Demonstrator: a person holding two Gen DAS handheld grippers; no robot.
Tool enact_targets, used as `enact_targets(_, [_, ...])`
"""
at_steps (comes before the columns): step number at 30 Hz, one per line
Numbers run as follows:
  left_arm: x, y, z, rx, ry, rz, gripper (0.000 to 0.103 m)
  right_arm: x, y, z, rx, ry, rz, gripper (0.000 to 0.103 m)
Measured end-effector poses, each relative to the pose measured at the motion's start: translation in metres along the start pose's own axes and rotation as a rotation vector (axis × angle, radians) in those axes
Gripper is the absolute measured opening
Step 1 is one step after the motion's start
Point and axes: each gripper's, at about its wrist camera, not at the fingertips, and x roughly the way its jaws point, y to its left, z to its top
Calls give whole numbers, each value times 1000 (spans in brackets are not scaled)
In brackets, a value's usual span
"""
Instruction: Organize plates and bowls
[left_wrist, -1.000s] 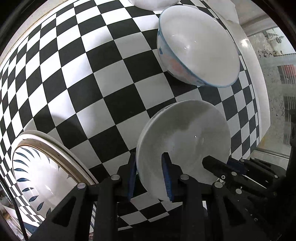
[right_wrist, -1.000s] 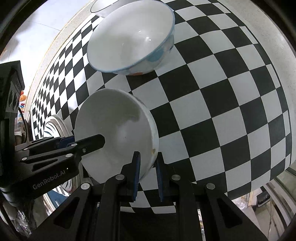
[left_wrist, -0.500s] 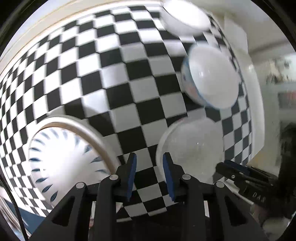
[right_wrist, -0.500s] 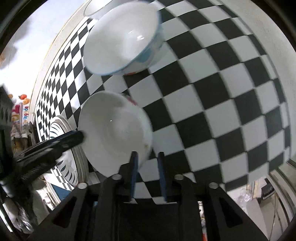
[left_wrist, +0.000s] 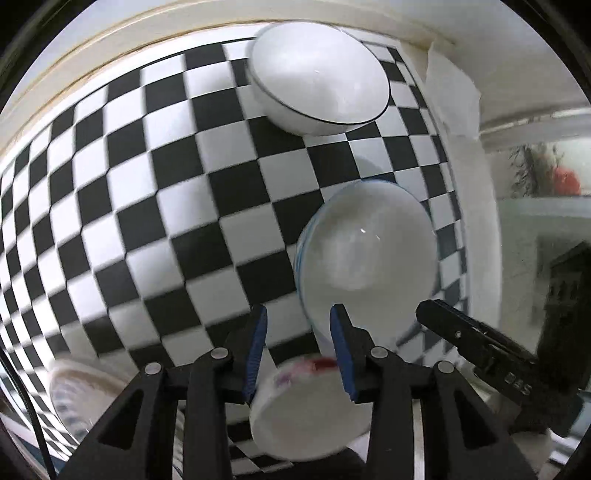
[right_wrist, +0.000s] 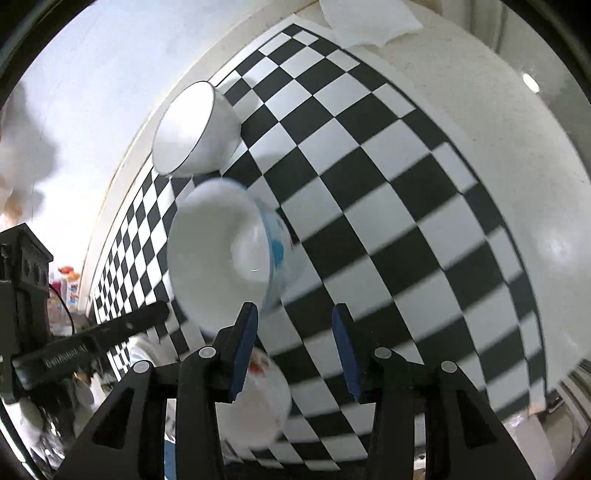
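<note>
A white bowl with a blue rim (left_wrist: 365, 254) (right_wrist: 221, 258) stands on the checkered cloth ahead of both grippers. A small white bowl with red marks (left_wrist: 306, 406) (right_wrist: 258, 398) lies low in both views, just under the fingers. A white bowl with a dark rim (left_wrist: 317, 77) (right_wrist: 192, 125) stands at the far edge of the cloth. My left gripper (left_wrist: 297, 347) is open and holds nothing. My right gripper (right_wrist: 293, 350) is open and holds nothing. The other gripper's black finger shows in the left wrist view (left_wrist: 472, 339) and in the right wrist view (right_wrist: 92, 339).
A plate with blue leaf marks (left_wrist: 74, 398) lies at the near left, blurred. White paper (left_wrist: 454, 99) (right_wrist: 369, 18) lies at the far corner of the cloth (left_wrist: 147, 192) (right_wrist: 406, 221). A wall runs along the far edge.
Both grippers have let go of the small white bowl and opened. Both have pulled back and up; the small bowl now lies below the fingers and the dark-rimmed bowl has come into view.
</note>
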Motion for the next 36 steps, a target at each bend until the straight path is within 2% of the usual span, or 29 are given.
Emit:
enact_targets(2, [10,-3,8,23,10,23,32,11,3,11,8,-1,18,45])
enact_targets(4, [18,-5,14,40,16,22,32,20,5,19,2,-4,-2,45])
enact_targets(5, [21,-7,17,60,10,22,30,25,5,22,3,-1,-10,45])
enact_targets(6, [22,-8,18,73,3,22,23,30,5,18,5,1,-12,44])
enact_targets(7, [23,-11,19,93,-4,26,20,36,4,21,9,4,-10,37])
enact_targets(8, [23,-15,19,111,-10,28,19,40,3,22,14,4,-9,25])
enact_targets(10, [22,-20,19,132,-24,52,18,46,2,24,29,5,25,18])
enact_targets(14, [19,-23,18,140,-45,63,18,44,9,22,2,-18,-30,16])
enact_targets(20, [-10,-33,6,174,-105,70,18,34,20,14,-41,-24,-41,15])
enact_targets(29, [-70,-40,-30,223,-171,44,18,-15,44,-10,-86,-76,-13,15])
enact_targets(36, [-100,-44,-62,238,-186,24,19,-50,62,-43,-139,-97,-3,15])
